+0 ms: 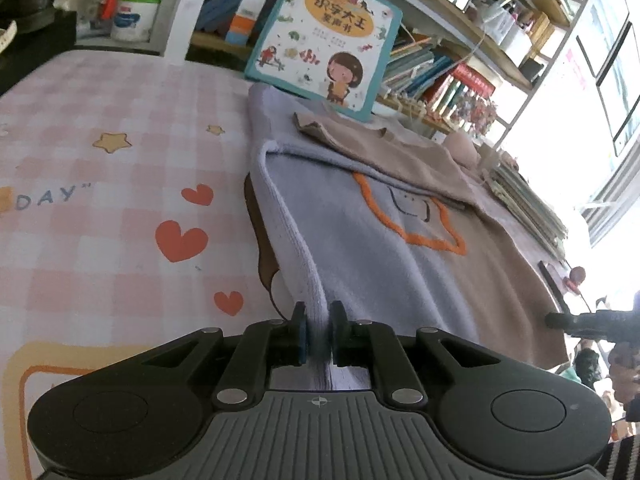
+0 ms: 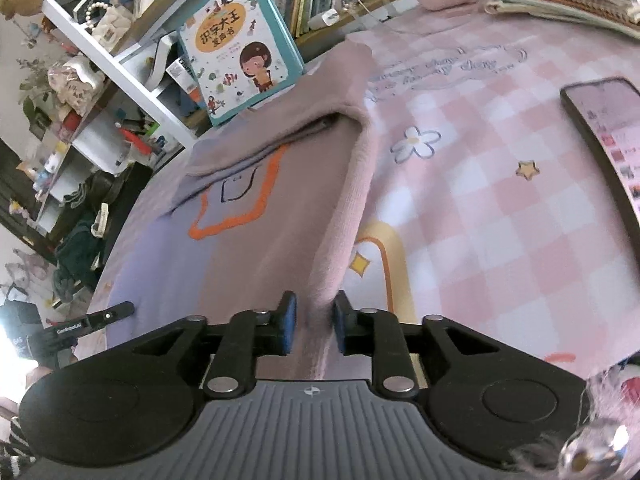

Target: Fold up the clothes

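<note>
Left-wrist view showed me the left gripper with its blue pads nearly together, pinching a thick ribbed hem of the sweater. The knit looked soft and fuzzy, pale lavender on my near side and tan-pink farther over, with a raised orange outline stitched across the chest. Its sleeves lay folded in over the body near the collar. The garment was spread flat on the checked cloth, a smooth pink-and-white surface printed with hearts and stars. To the left of the hem that cloth ran bare and wide, giving plenty of room.

On the right-wrist view, the right gripper stood a little wider; the pink ribbed edge of the sweater hung down between the pads, touching the right one, with a gap showing on the left, so I judged the grip loose. A dark phone lay on the cloth well off to the right, with open checks between it and the hem. At the far edge a stiff, glossy picture book leaned against the shelves, just beyond the collar. I could see the other gripper's finger at the left margin.
</note>
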`<state>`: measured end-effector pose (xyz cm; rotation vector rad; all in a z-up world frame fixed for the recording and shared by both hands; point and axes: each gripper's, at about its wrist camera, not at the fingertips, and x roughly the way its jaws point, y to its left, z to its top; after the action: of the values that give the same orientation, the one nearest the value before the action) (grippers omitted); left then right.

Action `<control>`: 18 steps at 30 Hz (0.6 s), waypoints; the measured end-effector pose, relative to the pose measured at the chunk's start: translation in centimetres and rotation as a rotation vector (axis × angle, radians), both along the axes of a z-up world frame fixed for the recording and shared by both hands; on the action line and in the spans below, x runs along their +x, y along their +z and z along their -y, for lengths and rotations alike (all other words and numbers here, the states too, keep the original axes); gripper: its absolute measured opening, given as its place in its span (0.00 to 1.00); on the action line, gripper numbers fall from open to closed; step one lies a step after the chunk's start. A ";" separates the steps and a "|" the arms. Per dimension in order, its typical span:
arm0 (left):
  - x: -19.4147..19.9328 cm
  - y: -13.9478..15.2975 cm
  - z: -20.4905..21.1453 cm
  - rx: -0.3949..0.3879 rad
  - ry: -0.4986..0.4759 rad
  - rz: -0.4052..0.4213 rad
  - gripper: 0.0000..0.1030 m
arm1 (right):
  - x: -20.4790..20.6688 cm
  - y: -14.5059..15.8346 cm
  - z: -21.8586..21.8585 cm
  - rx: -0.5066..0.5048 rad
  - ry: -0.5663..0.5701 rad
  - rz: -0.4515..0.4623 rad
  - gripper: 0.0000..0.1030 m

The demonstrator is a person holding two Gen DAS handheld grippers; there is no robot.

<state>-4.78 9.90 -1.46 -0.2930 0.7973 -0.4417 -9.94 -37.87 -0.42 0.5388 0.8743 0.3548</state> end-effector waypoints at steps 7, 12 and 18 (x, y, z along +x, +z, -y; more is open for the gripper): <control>-0.9 -0.2 -0.1 -0.013 0.011 -0.001 0.04 | -0.5 -0.8 -0.5 0.026 0.018 -0.008 0.08; -3.4 0.0 -1.1 -0.074 0.021 -0.043 0.04 | -1.1 -0.6 -0.2 0.043 0.035 -0.015 0.08; -7.6 0.6 -3.6 -0.199 0.073 -0.063 0.04 | -2.7 -0.1 0.3 0.133 0.112 -0.034 0.08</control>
<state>-12.41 13.54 -0.90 -0.5217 0.8022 -0.4459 -12.66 -38.19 -0.50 0.6213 0.9197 0.5099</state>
